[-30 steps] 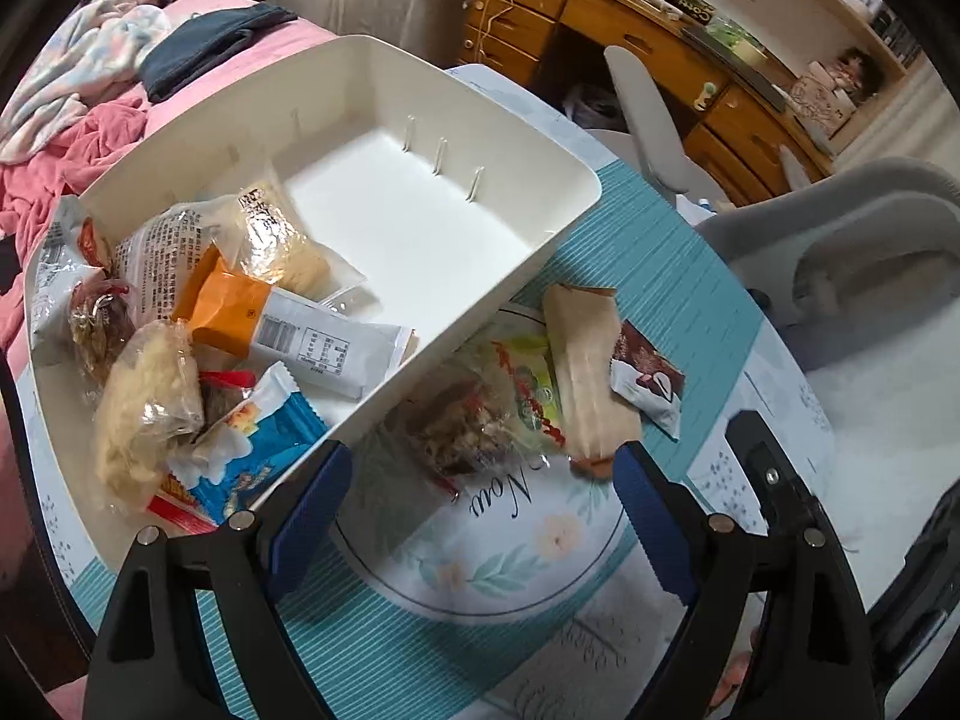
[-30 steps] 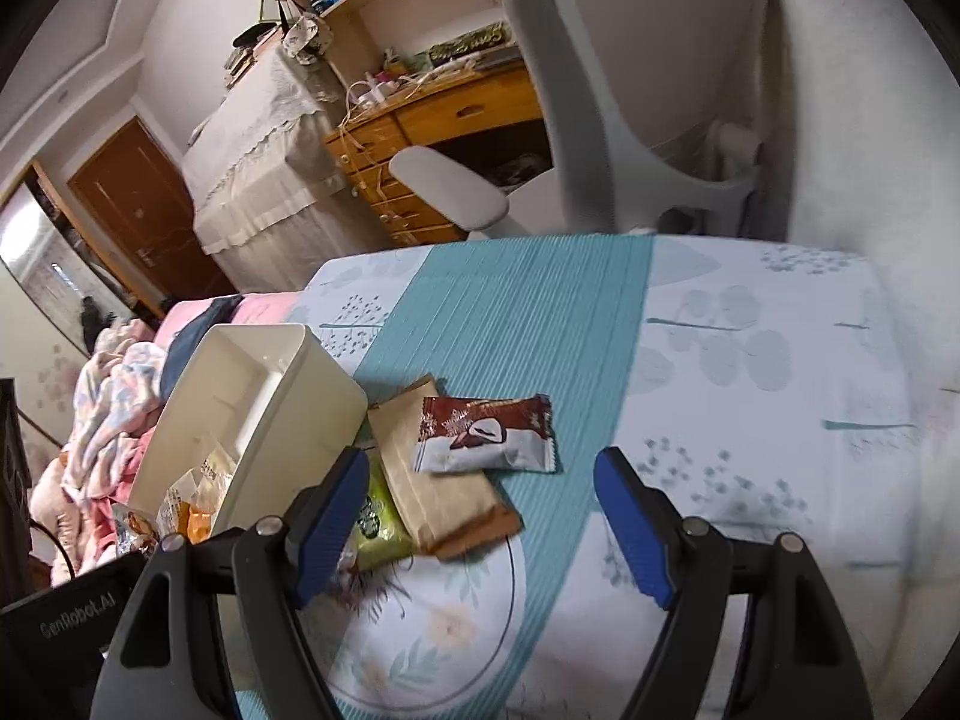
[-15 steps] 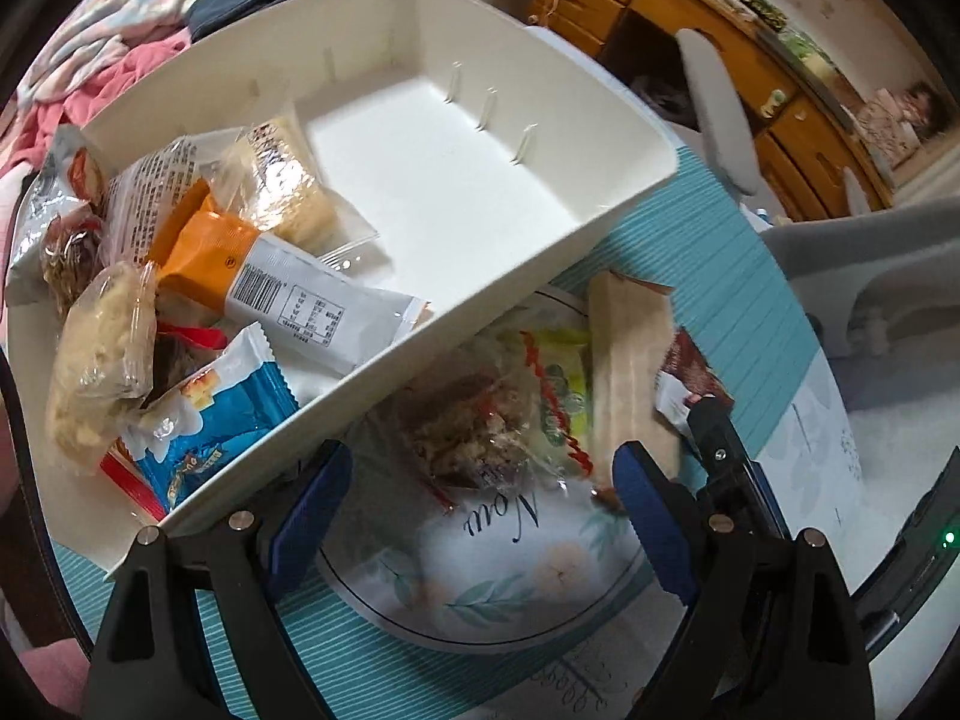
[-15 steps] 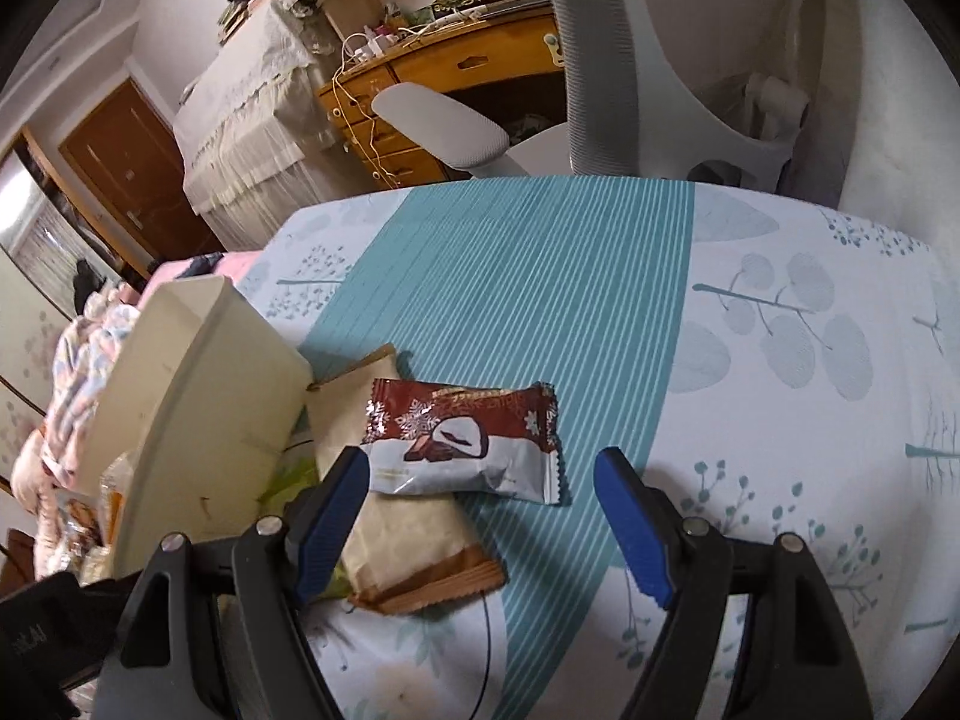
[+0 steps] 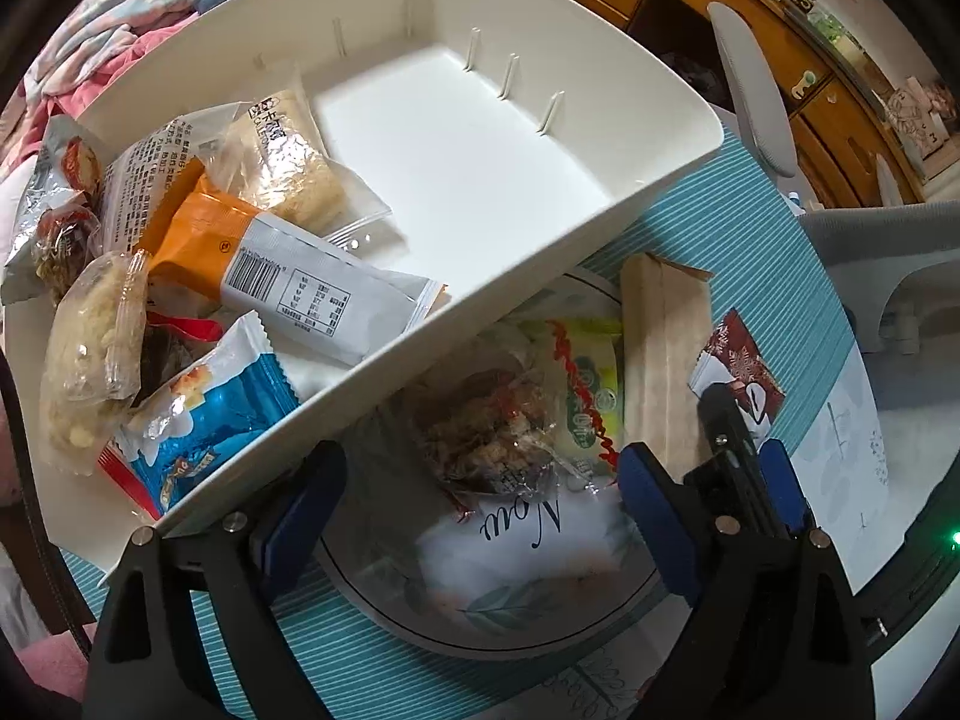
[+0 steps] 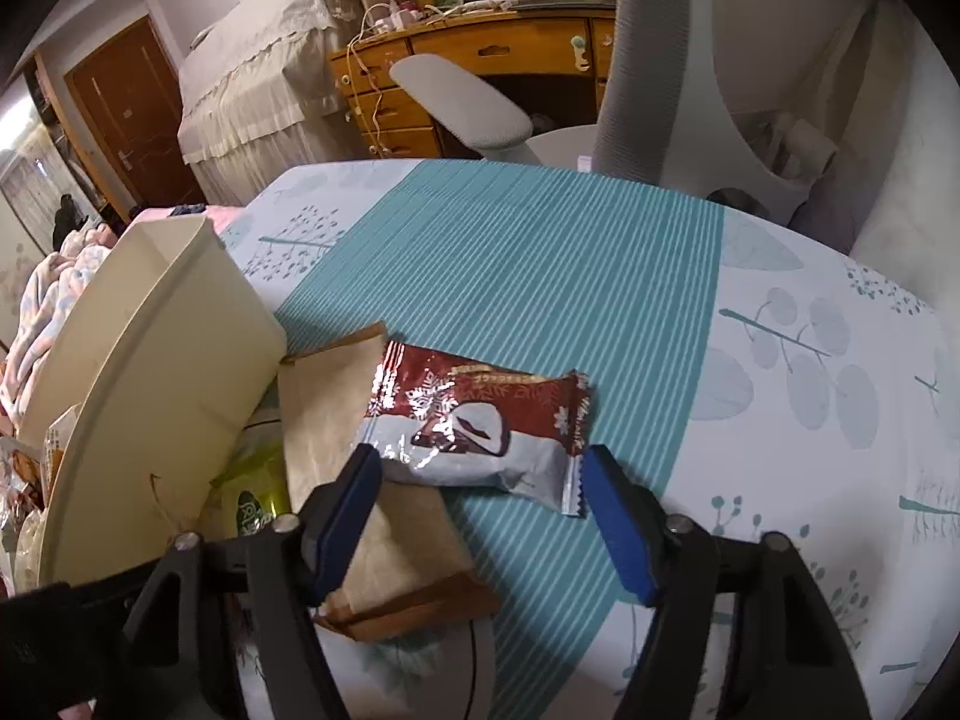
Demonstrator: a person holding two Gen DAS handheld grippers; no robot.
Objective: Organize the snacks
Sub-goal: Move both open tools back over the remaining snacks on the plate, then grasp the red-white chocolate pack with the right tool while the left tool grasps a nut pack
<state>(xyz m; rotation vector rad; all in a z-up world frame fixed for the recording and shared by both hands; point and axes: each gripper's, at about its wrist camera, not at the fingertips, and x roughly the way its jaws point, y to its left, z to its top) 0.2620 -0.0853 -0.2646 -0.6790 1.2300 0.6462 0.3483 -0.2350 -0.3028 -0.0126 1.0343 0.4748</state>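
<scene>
Biggest worry right now: my two grippers are crowding the same patch of table. In the left wrist view the right gripper shows up at the lower right of the frame, right next to my left gripper, so if both close in at once they could knock into each other or shove the loose packets around. Second worry is the red and silver packet itself. It's a slick foil pillow lying partly on the brown paper packet, so when the right gripper pinches, the foil could squirt out forward, or I could catch the brown one along with it (dragging two at once would be annoying).

Where things sit: in the right wrist view the red and silver packet is in the centre of the frame, its near edge just between the blue pads, with one pad at its lower left corner and the other by its crimped lower right end. Jaws are wide apart, gripping nothing.

Left side: jaws also spread wide and not holding anything. The clear bag of brownish snack lies in the middle of that frame, just ahead of the gap, with the yellow-green packet partly under it. The white bin fills the upper left, already holding several snacks bunched at its left end, and its near wall comes very close to my left pad; I can't tell whether they touch.
</scene>
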